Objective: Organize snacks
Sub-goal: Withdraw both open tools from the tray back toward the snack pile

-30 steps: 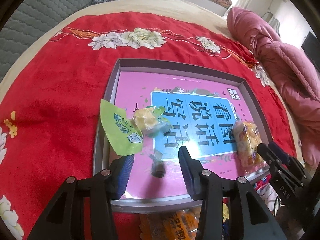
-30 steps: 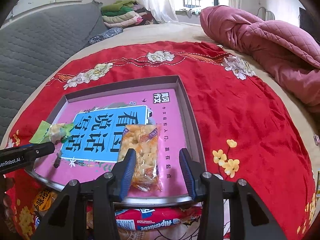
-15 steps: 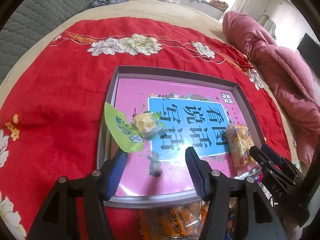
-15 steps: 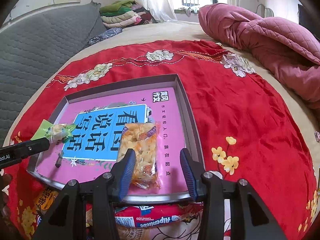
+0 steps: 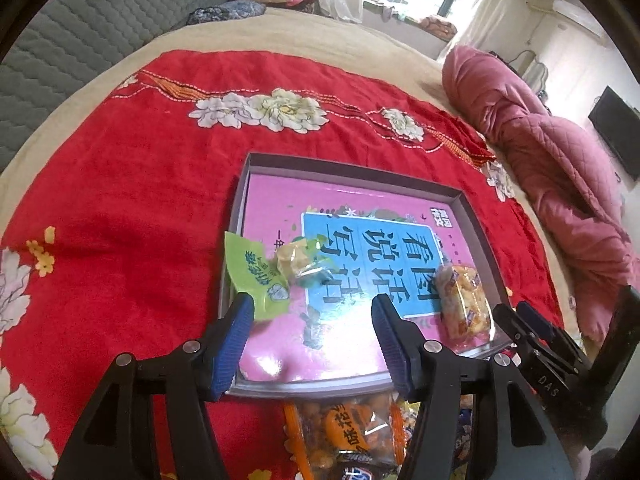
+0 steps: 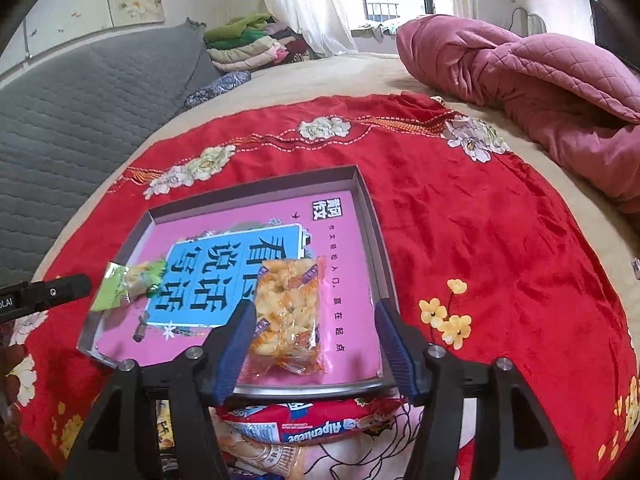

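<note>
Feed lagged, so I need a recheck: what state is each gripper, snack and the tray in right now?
Left gripper: open, holding nothing.
Right gripper: open, holding nothing.
Tray: flat on the red cloth, two snacks inside.
Green snack pack: sealed, draped over the tray's left rim.
Orange snack pack: sealed, flat in the tray.
Red packet: outside the tray, on the cloth.

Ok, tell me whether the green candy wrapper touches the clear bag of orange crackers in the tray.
Apart. The right wrist view shows the green candy wrapper and cracker bag separated by bare blue book cover.
</note>
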### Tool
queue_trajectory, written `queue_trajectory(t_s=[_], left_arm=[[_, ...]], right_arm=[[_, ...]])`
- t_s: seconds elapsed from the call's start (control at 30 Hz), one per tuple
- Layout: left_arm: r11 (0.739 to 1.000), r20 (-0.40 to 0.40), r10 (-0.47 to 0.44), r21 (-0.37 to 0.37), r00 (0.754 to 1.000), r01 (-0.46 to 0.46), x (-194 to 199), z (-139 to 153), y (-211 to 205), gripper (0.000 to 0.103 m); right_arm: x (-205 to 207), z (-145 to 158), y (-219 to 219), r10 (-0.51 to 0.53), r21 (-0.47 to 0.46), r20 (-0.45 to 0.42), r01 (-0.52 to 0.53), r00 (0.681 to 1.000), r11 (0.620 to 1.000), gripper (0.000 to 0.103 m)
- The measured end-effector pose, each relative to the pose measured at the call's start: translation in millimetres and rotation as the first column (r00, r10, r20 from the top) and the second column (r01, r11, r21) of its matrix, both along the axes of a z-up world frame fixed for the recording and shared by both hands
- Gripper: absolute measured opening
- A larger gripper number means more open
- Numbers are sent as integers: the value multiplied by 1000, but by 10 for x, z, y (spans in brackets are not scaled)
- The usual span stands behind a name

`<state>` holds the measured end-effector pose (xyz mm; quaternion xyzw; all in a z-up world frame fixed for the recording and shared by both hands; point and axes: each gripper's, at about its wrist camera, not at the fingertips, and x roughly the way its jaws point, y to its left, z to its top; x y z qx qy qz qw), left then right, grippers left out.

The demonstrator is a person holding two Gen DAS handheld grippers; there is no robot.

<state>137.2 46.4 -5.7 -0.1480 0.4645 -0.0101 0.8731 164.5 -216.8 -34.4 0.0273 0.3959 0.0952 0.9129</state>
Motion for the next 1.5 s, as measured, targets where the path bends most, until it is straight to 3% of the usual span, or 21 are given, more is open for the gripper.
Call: queue_trajectory(t_s=[0.13,0.2,0.23,0.6,1.5], left_arm=[[1000,12,-3,10,1000,3,-47,64,6,64],[1000,23,1,14,1000,-2,-78,105,18,75],[1000,29,3,14,1000,-3,-93,123,27,76],[1000,33,8,18,999,-9,-182,187,78,76],[999,15,-30,36,999,29,-517,210,70,76]], right_arm=[[-55,75,-24,4,10,19,-5,1000,1000,64],[-82,112,-45,7,24,29,-8,1000,1000,68],[-99,133,-61,10,38,33,-11,999,999,69],[-224,301,-211,-11,71,64,6,998,997,73],[-460,335,-153,17,78,37,-20,999,997,78]])
